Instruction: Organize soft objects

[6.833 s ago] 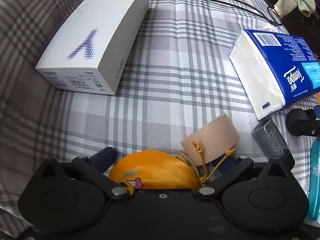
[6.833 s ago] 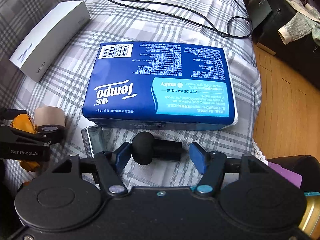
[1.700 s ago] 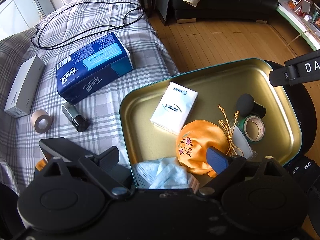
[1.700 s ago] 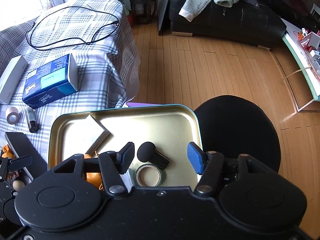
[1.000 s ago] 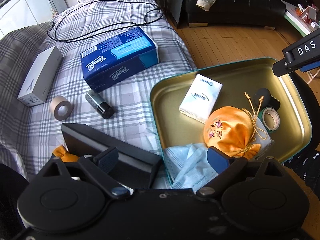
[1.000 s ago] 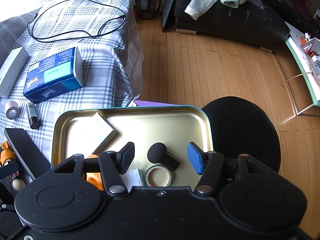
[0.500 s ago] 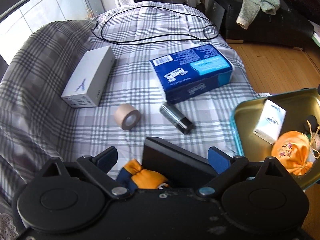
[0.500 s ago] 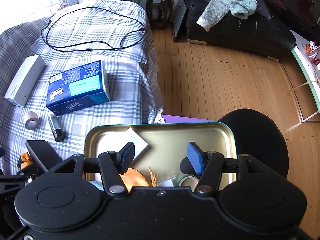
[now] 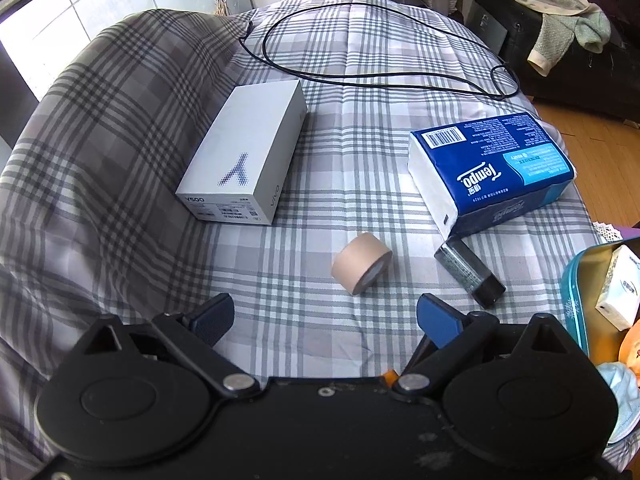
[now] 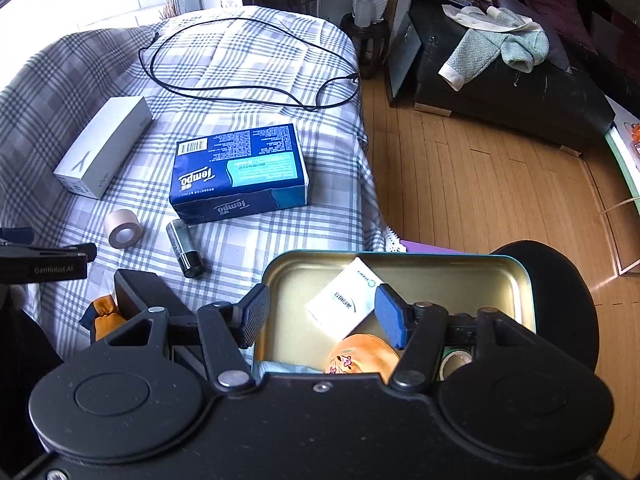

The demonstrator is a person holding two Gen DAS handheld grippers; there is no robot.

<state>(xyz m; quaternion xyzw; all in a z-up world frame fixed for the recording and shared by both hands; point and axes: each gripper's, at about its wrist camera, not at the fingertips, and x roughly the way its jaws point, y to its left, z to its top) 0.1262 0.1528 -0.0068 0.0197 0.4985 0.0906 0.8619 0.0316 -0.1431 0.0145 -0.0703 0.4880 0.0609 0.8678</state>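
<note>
The left gripper [image 9: 322, 314] hangs over the checked bedcover [image 9: 348, 184] with its blue-padded jaws spread wide and nothing between them – only plaid cloth shows in the gap. Just beyond it lies a beige roll of tape [image 9: 361, 263] on its side, and to the right of that a dark cylinder [image 9: 469, 273] lies near the corner of the blue Tempo tissue pack [image 9: 490, 168]. A white phone box [image 9: 244, 164] rests further left, well apart from the pack, and a black cable [image 9: 380, 76] loops across the far part of the cover. The right gripper [image 10: 320, 314] hovers above the gold-lined tin tray [image 10: 516, 280], jaws likewise parted and gripping nothing; the tray sits at the bed's edge beside a black round stool [image 10: 560, 300]. Inside the tray are a small white tissue packet [image 10: 346, 302], an orange embroidered pouch [image 10: 362, 354] just below it, a pale blue face mask [image 10: 284, 368] at the near left corner, and a roll of tape [image 10: 456, 362] at the right, partly hidden by the gripper body. On the cover left of the tray lie a black flat object [image 10: 148, 292] and, touching it, an orange and navy soft item [image 10: 102, 316] – too hidden to tell what it is
</note>
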